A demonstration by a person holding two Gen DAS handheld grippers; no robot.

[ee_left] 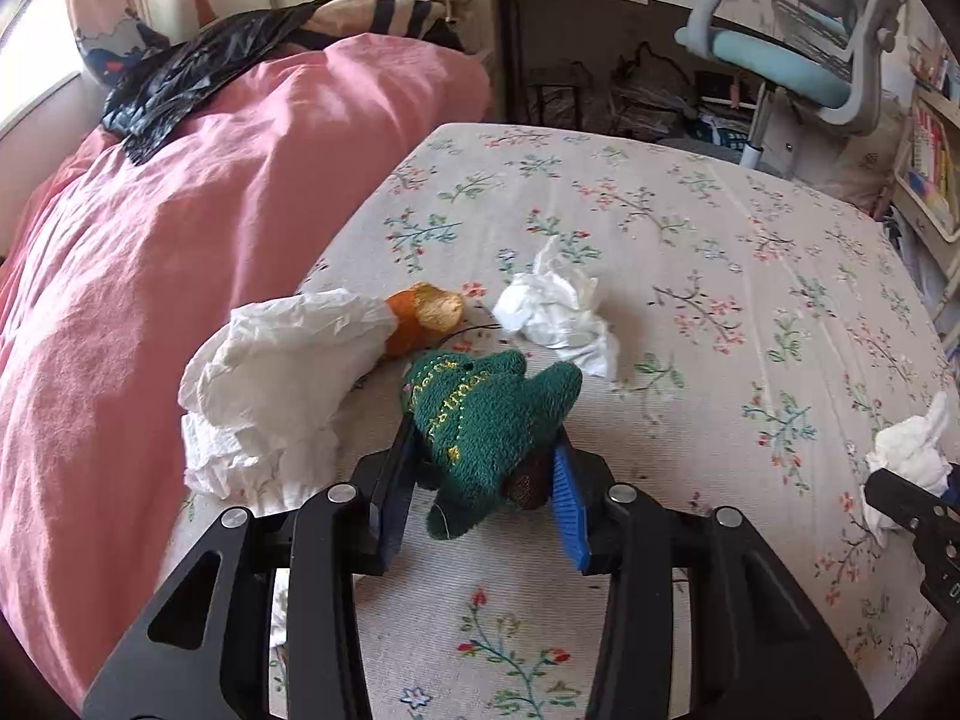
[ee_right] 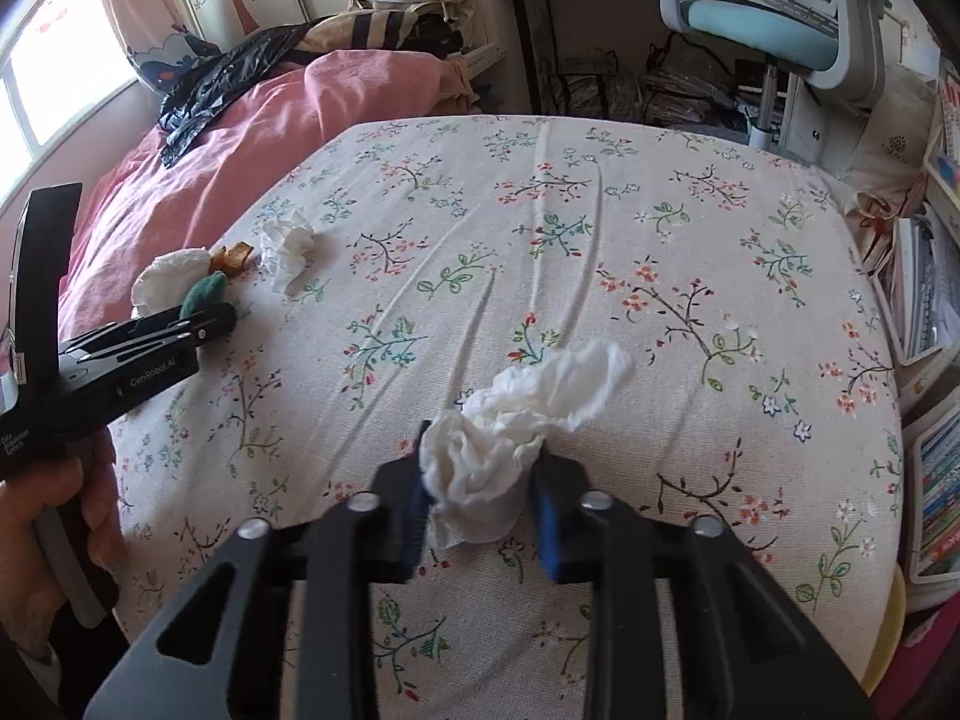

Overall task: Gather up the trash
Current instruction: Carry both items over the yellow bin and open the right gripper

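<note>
My left gripper (ee_left: 486, 462) is shut on a green plush toy (ee_left: 486, 414) with gold lettering, held just above the floral bed sheet (ee_left: 690, 276). Beside it lie a large crumpled white paper (ee_left: 276, 384), an orange and gold wrapper (ee_left: 426, 315) and a crumpled white tissue (ee_left: 558, 309). My right gripper (ee_right: 480, 480) is shut on another crumpled white tissue (ee_right: 516, 426) over the sheet. In the right wrist view the left gripper (ee_right: 204, 318) shows at the left with the toy (ee_right: 204, 294), the white paper (ee_right: 168, 276), wrapper (ee_right: 234, 257) and tissue (ee_right: 291, 246).
A pink duvet (ee_left: 150, 300) is heaped along the left of the bed with a black plastic bag (ee_left: 180, 78) on top. A blue-grey desk chair (ee_left: 798, 42) and a cluttered desk stand beyond the bed. Bookshelves (ee_right: 936, 420) line the right side.
</note>
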